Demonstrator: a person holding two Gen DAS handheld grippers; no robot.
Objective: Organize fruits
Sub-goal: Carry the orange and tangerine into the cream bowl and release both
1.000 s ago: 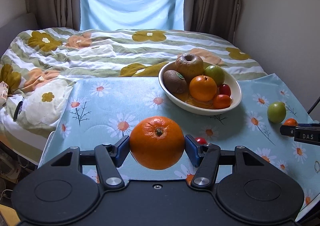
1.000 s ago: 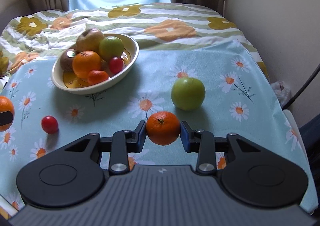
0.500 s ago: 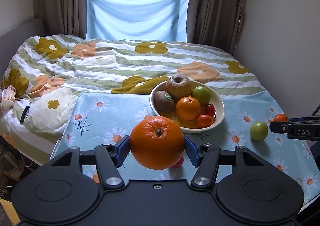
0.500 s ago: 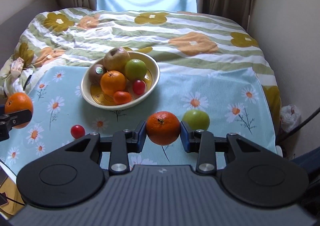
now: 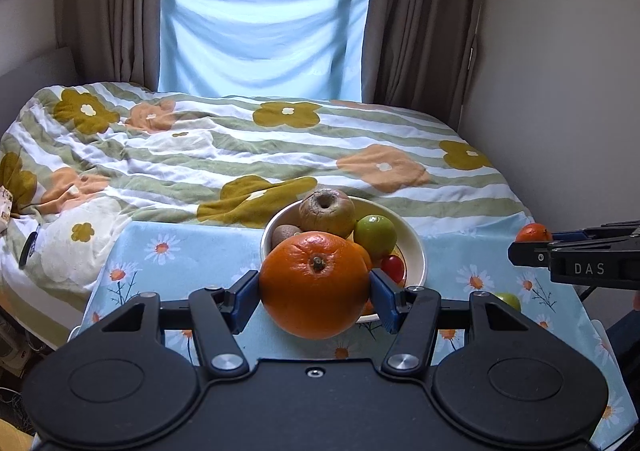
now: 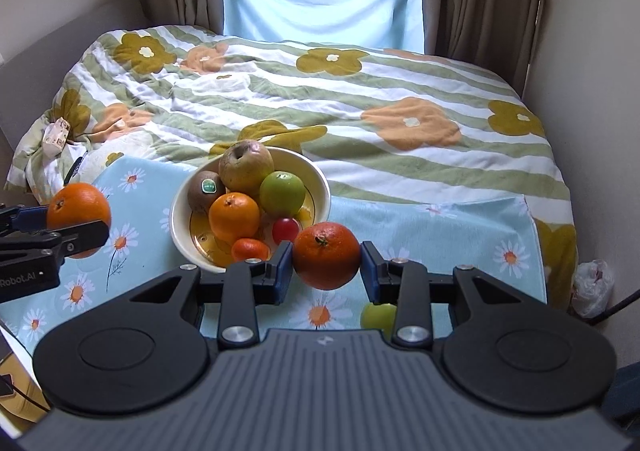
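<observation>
The bowl (image 6: 320, 187), cream-coloured, stands on the daisy-print cloth (image 6: 460, 235) at the cloth's far edge, right where it meets the striped flowered duvet (image 6: 400, 75) of the bed. In the bowl lie a wrinkled brownish apple (image 6: 246, 167) at the back, a kiwi (image 6: 204, 191) with a sticker on the bowl's left, a green apple (image 6: 282, 193) on its right, an orange (image 6: 234, 217) in the middle, and a mandarin (image 6: 250, 249) and a cherry tomato (image 6: 286, 229) toward the bowl's near rim.

The left gripper (image 5: 316, 291) is clamped on a large orange (image 5: 314, 285), its blue pads pressed against both sides; seen from the left wrist, the fruit hangs in front of the bowl and hides its near rim. In the right wrist view it is held off the bowl's left side, above the cloth.

The right gripper (image 6: 326, 269) is clamped on a tangerine (image 6: 326, 255), held above the cloth just off the bowl's near-right rim. A second green apple (image 6: 378, 315) lies on the cloth on the near-right side of the bowl, partly hidden behind a gripper finger.

To the right of the bowl the cloth is bare out to its right edge, where a wall (image 6: 592, 91) stands close. Left of the bowl, the cloth is open to its left edge, which hangs over the bedside.
</observation>
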